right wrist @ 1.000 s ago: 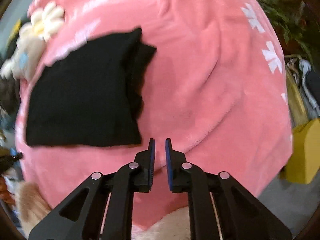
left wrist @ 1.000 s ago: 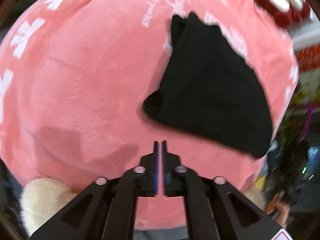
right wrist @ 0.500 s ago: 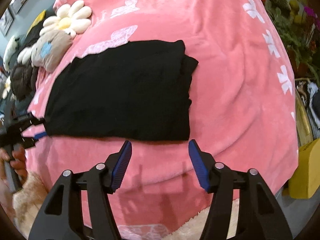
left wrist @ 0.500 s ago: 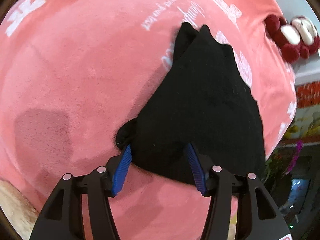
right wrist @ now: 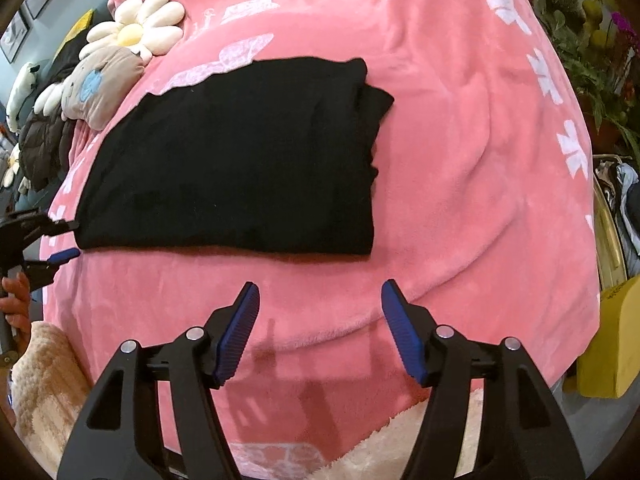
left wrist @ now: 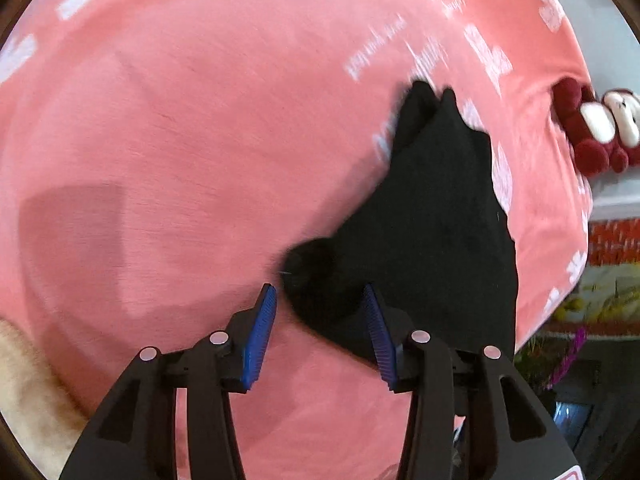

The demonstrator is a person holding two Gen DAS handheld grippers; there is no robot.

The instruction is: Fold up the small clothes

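Note:
A black folded garment (right wrist: 240, 160) lies flat on a pink fleece blanket (right wrist: 460, 140). In the left wrist view the garment (left wrist: 432, 220) runs away to the upper right. My left gripper (left wrist: 320, 316) is open with its jaws around the garment's near corner, low over the blanket (left wrist: 180, 140). It also shows in the right wrist view (right wrist: 60, 240) at the garment's left end. My right gripper (right wrist: 320, 304) is open and empty, a little short of the garment's near edge.
Plush flower cushions (right wrist: 136, 28) and a grey cushion (right wrist: 104, 84) lie at the far left of the blanket. A red-and-white plush toy (left wrist: 600, 132) sits at the right. A yellow box (right wrist: 616, 340) and plants (right wrist: 580, 40) stand beyond the blanket's right edge.
Both grippers opened from shut. The left gripper came down to the garment's corner, which now sits between its jaws. The right gripper drew back slightly and rose.

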